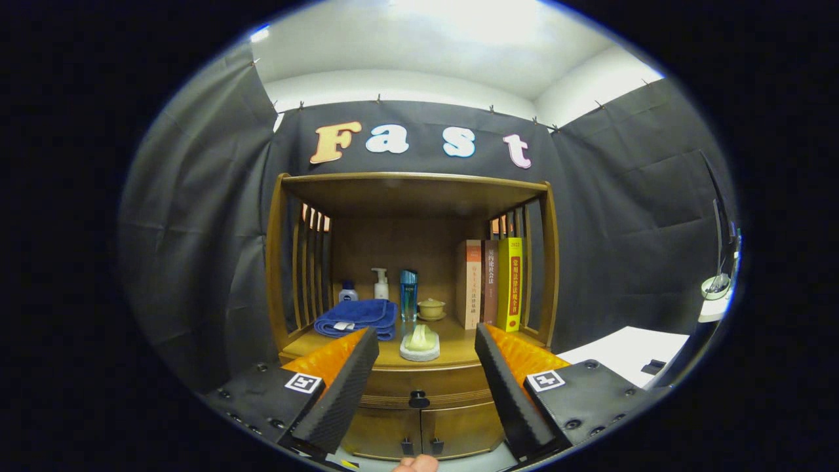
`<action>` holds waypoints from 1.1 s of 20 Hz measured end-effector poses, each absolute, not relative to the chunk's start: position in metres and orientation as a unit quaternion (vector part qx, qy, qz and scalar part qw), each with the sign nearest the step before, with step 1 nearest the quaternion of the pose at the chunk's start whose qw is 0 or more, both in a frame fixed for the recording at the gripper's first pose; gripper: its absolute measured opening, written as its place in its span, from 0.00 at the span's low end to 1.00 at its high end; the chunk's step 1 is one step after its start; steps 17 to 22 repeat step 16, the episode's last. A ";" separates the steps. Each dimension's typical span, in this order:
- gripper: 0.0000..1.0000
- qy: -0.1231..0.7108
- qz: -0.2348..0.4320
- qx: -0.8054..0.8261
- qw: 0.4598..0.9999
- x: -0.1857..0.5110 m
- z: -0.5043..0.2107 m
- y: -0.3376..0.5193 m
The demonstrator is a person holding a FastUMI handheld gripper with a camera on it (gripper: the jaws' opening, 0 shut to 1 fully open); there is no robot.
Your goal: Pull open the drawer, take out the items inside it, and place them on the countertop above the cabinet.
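Note:
A wooden cabinet stands ahead, with its countertop [452,351] under a shelf canopy. Below the countertop is the drawer [426,387], closed, with a small dark knob [418,398] at its middle. My gripper [426,357] is open and holds nothing; its two black and orange fingers [341,387] frame the drawer front from a distance. The knob lies between and beyond the fingers. The drawer's contents are hidden.
On the countertop lie a folded blue towel [357,318], a soap dish with a pale item [420,344], bottles [381,285], a blue glass [408,295], a small bowl [431,308] and upright books [488,283]. Two cabinet doors [419,432] are below. A white table [629,351] stands at the right. A fingertip [415,464] shows below.

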State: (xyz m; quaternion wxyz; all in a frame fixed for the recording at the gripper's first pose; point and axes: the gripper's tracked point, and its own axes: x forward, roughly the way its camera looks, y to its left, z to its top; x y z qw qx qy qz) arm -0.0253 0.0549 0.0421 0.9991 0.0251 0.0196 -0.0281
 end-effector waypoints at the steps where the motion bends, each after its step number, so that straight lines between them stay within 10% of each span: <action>1: 0.98 0.021 -0.026 0.019 0.999 -0.024 0.039 0.055; 22: 0.98 0.029 -0.003 0.010 1.000 -0.020 0.021 0.065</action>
